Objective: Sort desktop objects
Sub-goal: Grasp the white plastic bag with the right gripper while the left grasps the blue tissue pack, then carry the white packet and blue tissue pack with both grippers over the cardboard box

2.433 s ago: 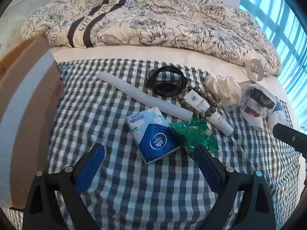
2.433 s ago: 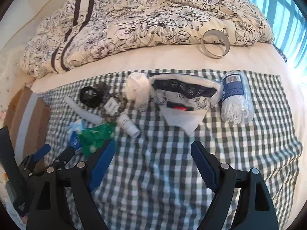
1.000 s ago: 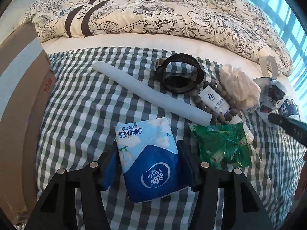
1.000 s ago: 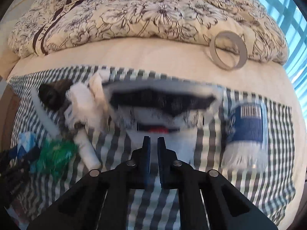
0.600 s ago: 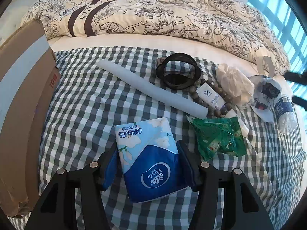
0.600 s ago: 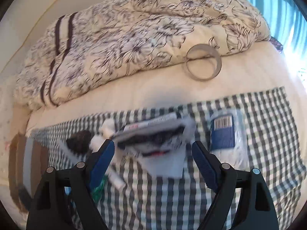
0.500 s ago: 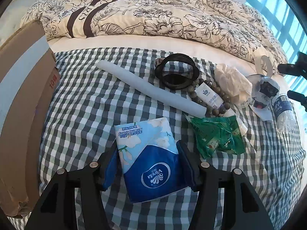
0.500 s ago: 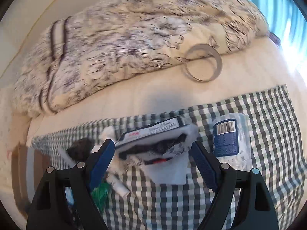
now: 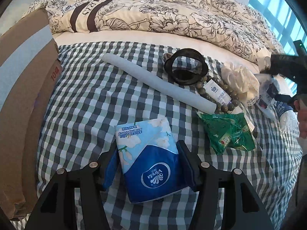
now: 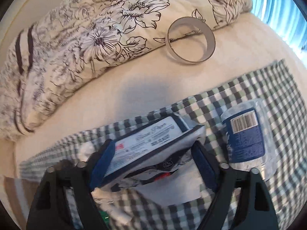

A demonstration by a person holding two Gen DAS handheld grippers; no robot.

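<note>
My left gripper (image 9: 147, 151) is shut on a blue and white tissue pack (image 9: 147, 164), which rests on the green checked cloth (image 9: 86, 105). My right gripper (image 10: 151, 149) is open at full width. A white floral pack with dark trim (image 10: 151, 136) sits tilted between its fingers and reaches both pads. Right of it lies a clear tub with a blue barcode label (image 10: 245, 138). On the cloth in the left wrist view lie a pale blue roll (image 9: 157, 84), a black ring (image 9: 185, 69), a bead bracelet (image 9: 226, 105), a white tube (image 9: 216, 92), crumpled paper (image 9: 239, 80) and a green packet (image 9: 228, 132).
A cardboard box (image 9: 23, 95) stands along the cloth's left side. A floral duvet (image 9: 153, 9) is heaped behind it on the cream sheet. A cardboard tape ring (image 10: 191, 42) lies against the duvet. A person's hand (image 9: 302, 118) shows at the right edge.
My left gripper came down and closed on the tissue pack, then held still. My right gripper was shut a second ago, opened wide, and now sits closer, around the white pack.
</note>
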